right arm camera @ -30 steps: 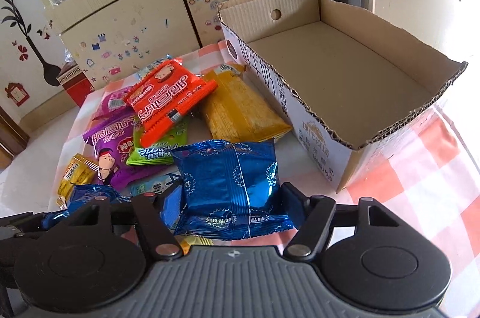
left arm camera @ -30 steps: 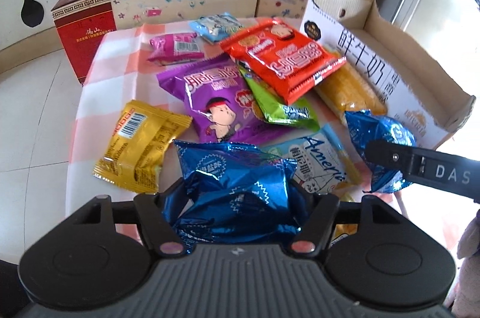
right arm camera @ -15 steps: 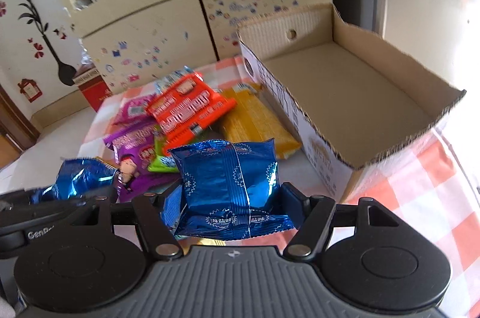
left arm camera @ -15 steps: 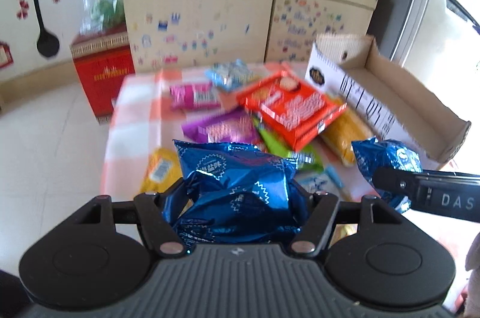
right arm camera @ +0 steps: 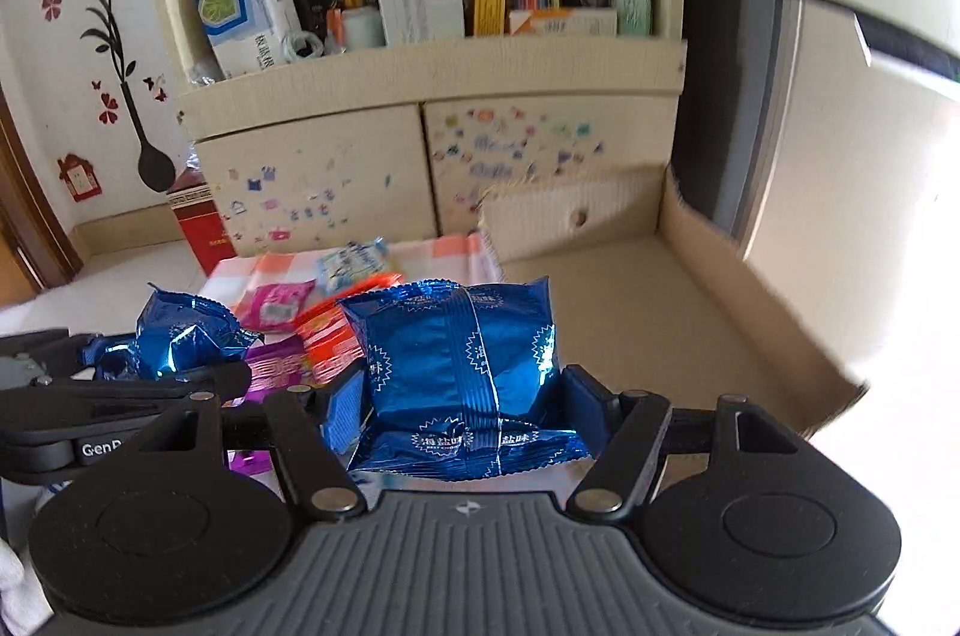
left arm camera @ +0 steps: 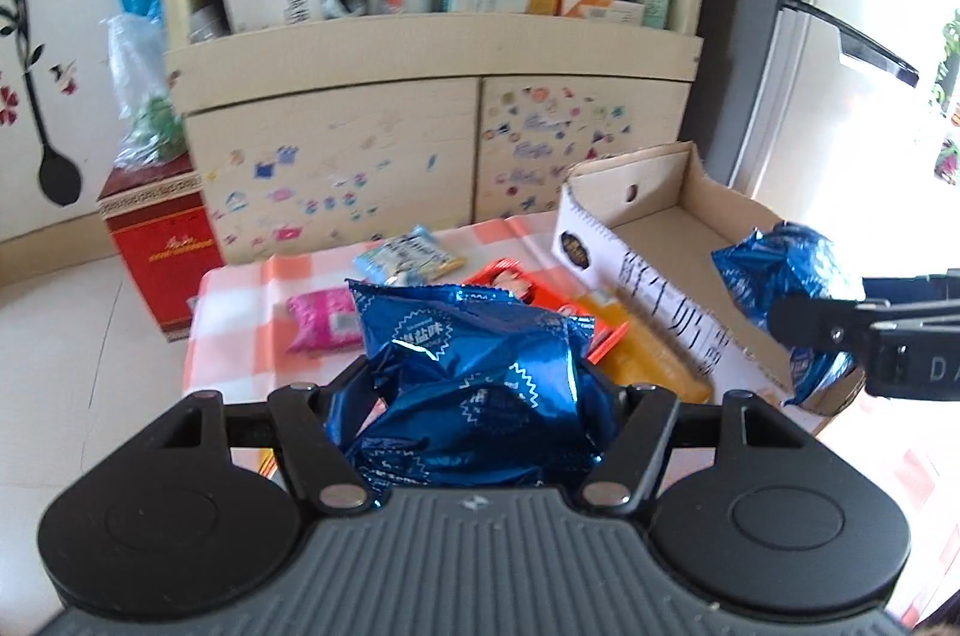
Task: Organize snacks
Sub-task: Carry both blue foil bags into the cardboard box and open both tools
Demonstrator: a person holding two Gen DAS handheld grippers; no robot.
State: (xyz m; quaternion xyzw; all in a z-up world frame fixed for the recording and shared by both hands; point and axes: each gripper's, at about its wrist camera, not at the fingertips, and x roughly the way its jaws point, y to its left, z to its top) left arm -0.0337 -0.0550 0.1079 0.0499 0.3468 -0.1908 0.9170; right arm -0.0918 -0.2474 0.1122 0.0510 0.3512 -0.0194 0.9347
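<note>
My left gripper point(left arm camera: 474, 396) is shut on a crumpled blue foil snack packet point(left arm camera: 468, 366), lifted above the checked table. My right gripper point(right arm camera: 465, 396) is shut on a second blue packet point(right arm camera: 462, 354), smoother, held up in front of the open cardboard box point(right arm camera: 630, 288). In the left wrist view the right gripper point(left arm camera: 798, 330) and its blue packet point(left arm camera: 786, 270) hang over the box's near end. In the right wrist view the left gripper's packet point(right arm camera: 180, 330) shows at the left. The box's inside looks bare.
Other snack packets lie on the orange-checked tablecloth point(left arm camera: 240, 288): pink point(left arm camera: 318, 324), light blue point(left arm camera: 408, 258), red point(left arm camera: 516, 285), yellow point(left arm camera: 648, 360), purple point(right arm camera: 276, 366). A red box point(left arm camera: 159, 246) stands on the floor beside a stickered cabinet point(left arm camera: 336, 144).
Both grippers have risen with their blue packets still gripped. The views have tilted up, so the table pile has dropped low and the shelf has come into sight.
</note>
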